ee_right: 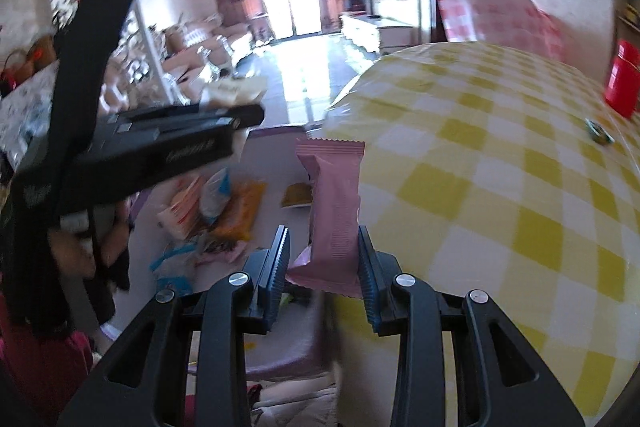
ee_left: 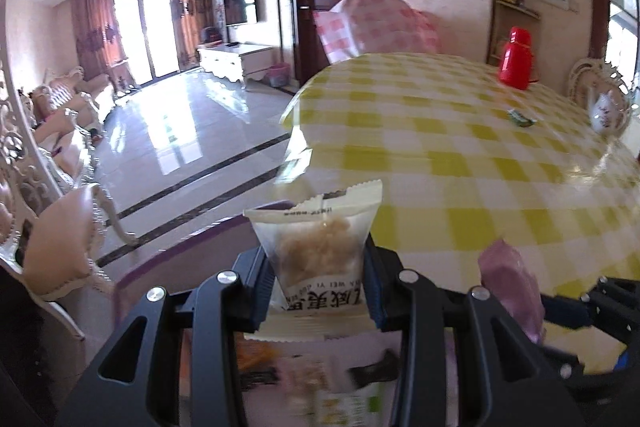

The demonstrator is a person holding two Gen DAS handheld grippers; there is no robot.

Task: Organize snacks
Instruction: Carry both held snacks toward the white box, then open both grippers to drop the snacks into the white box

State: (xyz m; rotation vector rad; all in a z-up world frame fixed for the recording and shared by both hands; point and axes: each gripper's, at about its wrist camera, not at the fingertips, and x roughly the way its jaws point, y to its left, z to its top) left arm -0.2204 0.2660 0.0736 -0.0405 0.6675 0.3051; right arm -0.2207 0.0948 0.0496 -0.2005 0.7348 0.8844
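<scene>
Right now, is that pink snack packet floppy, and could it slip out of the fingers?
Probably a bit stiff: the pink snack packet stands straight up from the right gripper without drooping. It likely weighs little, being slim. It could slip, since the wrapper looks smooth and only its lower end sits between the fingers.

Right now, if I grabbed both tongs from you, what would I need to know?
Left tongs: shut on a white packet with a pale crumbly snack inside.
Right tongs: shut on a pink wrapped bar, standing upright.
Both are held up at the edge of the yellow checked table.
Pile of loose snacks lies lower down to the left, unsorted.
A small green candy sits on the table near the red flask.
Done: two snacks picked. Left: place them, then sort the pile.
</scene>
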